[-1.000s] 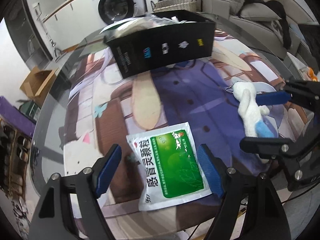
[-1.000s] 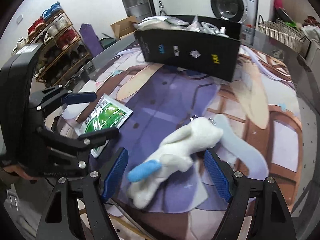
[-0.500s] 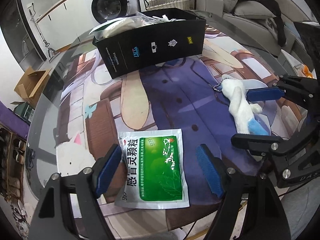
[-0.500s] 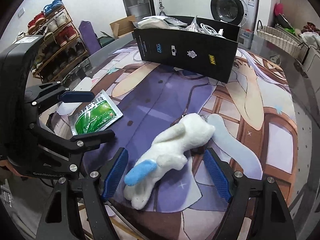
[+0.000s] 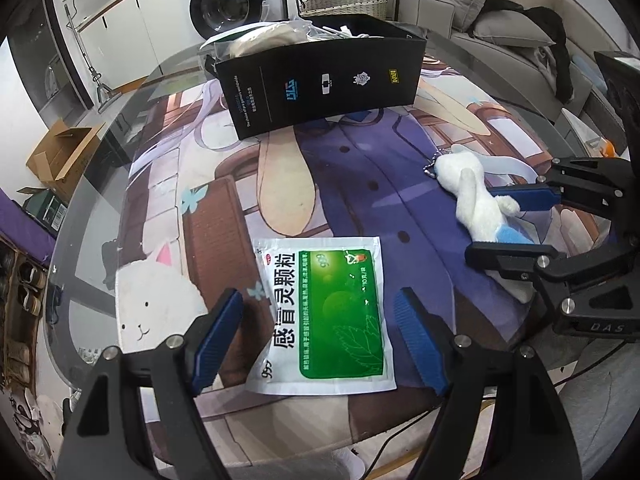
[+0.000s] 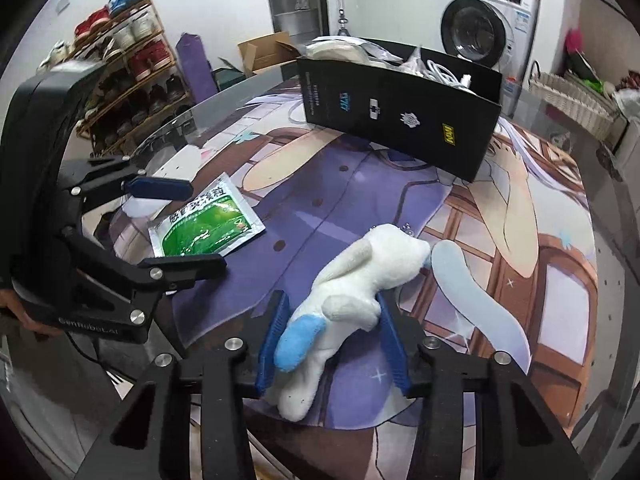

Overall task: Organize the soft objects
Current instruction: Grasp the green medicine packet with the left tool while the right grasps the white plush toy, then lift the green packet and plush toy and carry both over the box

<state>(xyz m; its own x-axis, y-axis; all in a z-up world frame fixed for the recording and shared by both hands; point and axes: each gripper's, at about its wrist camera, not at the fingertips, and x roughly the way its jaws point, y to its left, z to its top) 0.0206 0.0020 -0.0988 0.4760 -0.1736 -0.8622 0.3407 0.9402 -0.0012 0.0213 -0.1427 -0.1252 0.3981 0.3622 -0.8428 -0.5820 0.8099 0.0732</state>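
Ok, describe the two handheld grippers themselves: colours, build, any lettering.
Both are black angular frames with silver screws. The left gripper and the right gripper each carry two ribbed blue finger pads. The left one's body bears pale lettering, seen from the right wrist view. A thin dark cable trails below it.
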